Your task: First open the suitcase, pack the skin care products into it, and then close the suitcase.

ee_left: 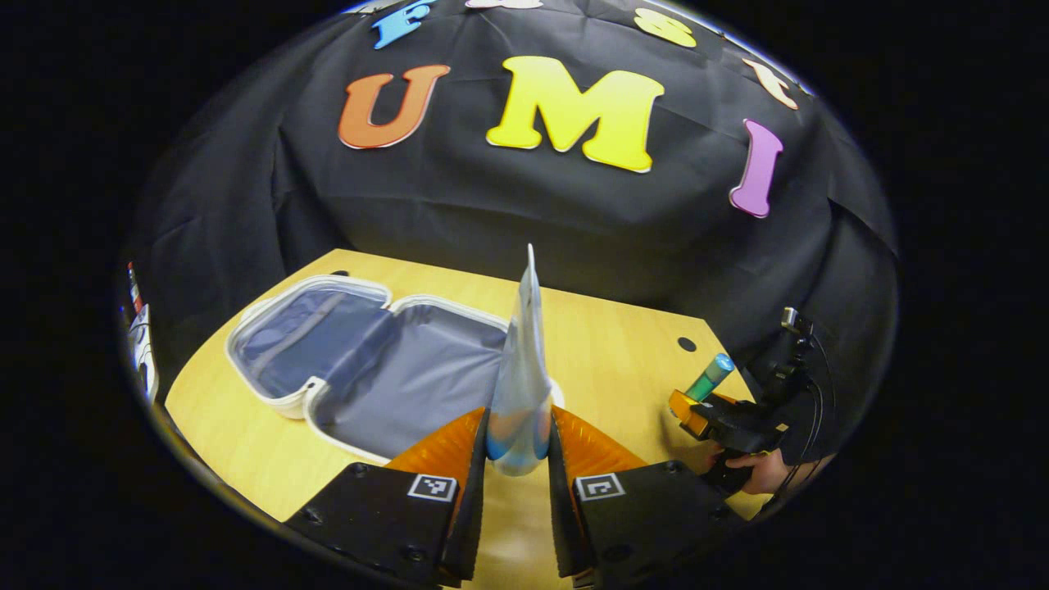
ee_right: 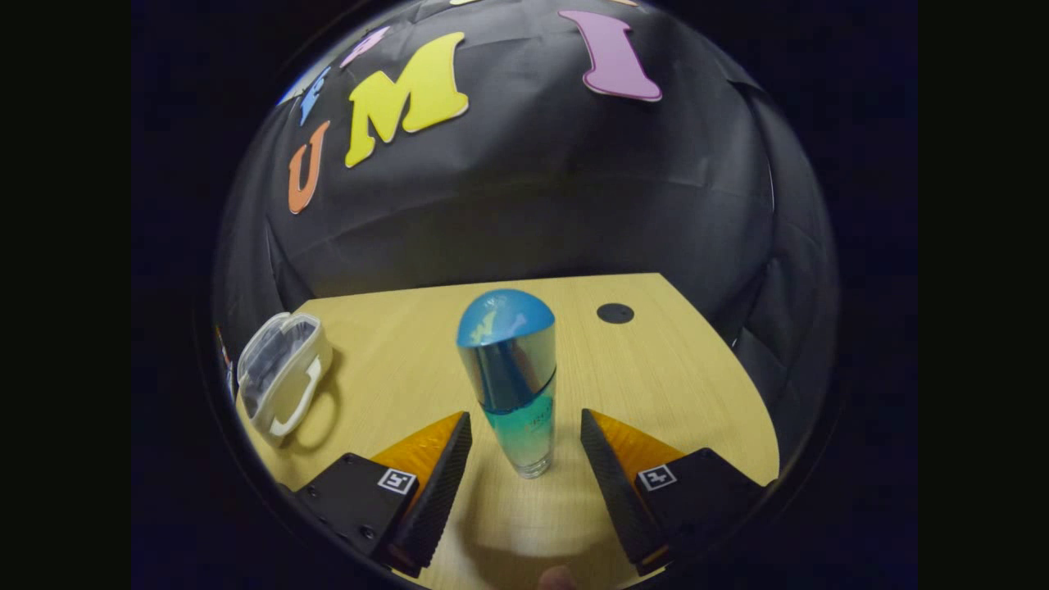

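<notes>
Left tongs pinch a pale blue tube; right tongs gape around an upright teal glass bottle on the light wooden counter; beyond lies a white suitcase, open, grey-lined.

The suitcase lies open flat on the tabletop, both halves facing up with their lined insides bare, so the way in from above is free. Between the suitcase and the bottle runs a broad stretch of bare tabletop. The bottle stands upright between the right gripper's spread fingers, with a gap on each side. The pouch pinched in the left gripper stands tall just in front of the suitcase's near half.
</notes>
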The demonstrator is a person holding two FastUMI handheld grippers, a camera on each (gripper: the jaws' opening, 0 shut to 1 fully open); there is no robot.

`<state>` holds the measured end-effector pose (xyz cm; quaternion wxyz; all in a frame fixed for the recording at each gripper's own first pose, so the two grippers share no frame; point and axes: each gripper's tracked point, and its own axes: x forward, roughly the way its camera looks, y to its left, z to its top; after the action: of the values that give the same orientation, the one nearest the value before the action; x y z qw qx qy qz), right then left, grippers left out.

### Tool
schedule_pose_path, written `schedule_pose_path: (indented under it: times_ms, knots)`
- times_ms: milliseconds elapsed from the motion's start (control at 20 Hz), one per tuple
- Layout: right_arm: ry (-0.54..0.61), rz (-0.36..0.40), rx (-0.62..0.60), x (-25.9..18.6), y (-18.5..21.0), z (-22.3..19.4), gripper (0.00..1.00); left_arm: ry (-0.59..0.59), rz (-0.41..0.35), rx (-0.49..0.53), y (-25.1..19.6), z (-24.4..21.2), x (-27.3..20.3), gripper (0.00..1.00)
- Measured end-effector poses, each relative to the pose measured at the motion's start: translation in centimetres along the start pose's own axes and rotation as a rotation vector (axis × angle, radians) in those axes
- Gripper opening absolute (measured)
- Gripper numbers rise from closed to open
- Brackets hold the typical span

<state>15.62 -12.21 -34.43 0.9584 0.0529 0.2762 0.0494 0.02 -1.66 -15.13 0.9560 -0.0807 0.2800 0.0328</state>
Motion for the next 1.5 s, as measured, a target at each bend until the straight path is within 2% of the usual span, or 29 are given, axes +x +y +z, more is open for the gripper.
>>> schedule_pose_path:
  times_ms: [200,250,350,450,500,550,650,700,850,900,1050,1250,1350,1400,1450,1500]
  knots:
    - [0.006,-0.012,-0.013,0.9,0.5,0.1,0.71,-0.013,0.061,0.005,4.6,1.0,-1.9,0.39]
    - [0.011,-0.013,-0.014,1.1,0.8,0.2,0.63,-0.020,0.071,0.008,5.6,1.4,-2.3,0.39]
    - [0.020,-0.038,-0.016,1.5,0.4,0.3,0.52,-0.026,0.081,0.013,7.1,2.1,-2.7,0.39]
    - [0.021,-0.074,-0.016,2.1,-0.1,0.7,0.47,-0.028,0.076,0.028,8.3,2.5,-2.9,0.38]
    - [0.035,-0.092,-0.020,2.2,-0.3,0.7,0.36,-0.029,0.075,0.040,8.9,2.7,-2.8,0.39]
    - [0.038,-0.102,-0.015,1.6,-0.5,0.9,0.38,-0.034,0.066,0.045,9.5,3.1,-2.6,0.39]
    - [0.019,-0.103,-0.019,0.0,-0.1,2.6,0.31,-0.047,0.010,0.037,9.5,3.9,-1.9,0.39]
    - [0.009,-0.087,-0.020,-1.4,0.4,3.7,0.32,-0.047,-0.030,0.036,9.0,4.1,-1.5,0.39]
    - [-0.029,-0.043,-0.021,-6.4,1.8,6.6,0.32,-0.025,-0.083,0.059,9.8,3.8,0.1,0.39]
    - [-0.040,-0.035,-0.018,-8.4,2.2,7.4,0.29,-0.018,-0.101,0.056,10.1,3.6,0.9,0.39]
    - [-0.070,-0.016,-0.028,-14.5,3.6,9.3,0.33,0.029,-0.116,0.052,12.0,2.9,3.7,0.39]
    - [-0.021,0.035,0.049,-20.1,6.1,8.8,0.32,0.116,-0.144,0.026,13.6,0.8,6.7,0.39]
    - [-0.016,0.028,0.050,-22.0,6.5,8.4,0.29,0.189,-0.176,0.014,13.6,-0.8,8.1,0.39]
    - [-0.004,0.034,0.041,-22.8,7.0,7.9,0.33,0.226,-0.197,0.017,13.5,-1.5,8.8,0.39]
    - [0.004,0.039,0.038,-23.4,7.4,7.4,0.30,0.252,-0.213,0.023,13.2,-1.9,9.6,0.39]
    - [0.017,0.044,0.034,-24.0,7.7,7.0,0.32,0.281,-0.231,0.028,13.0,-2.5,10.3,0.39]
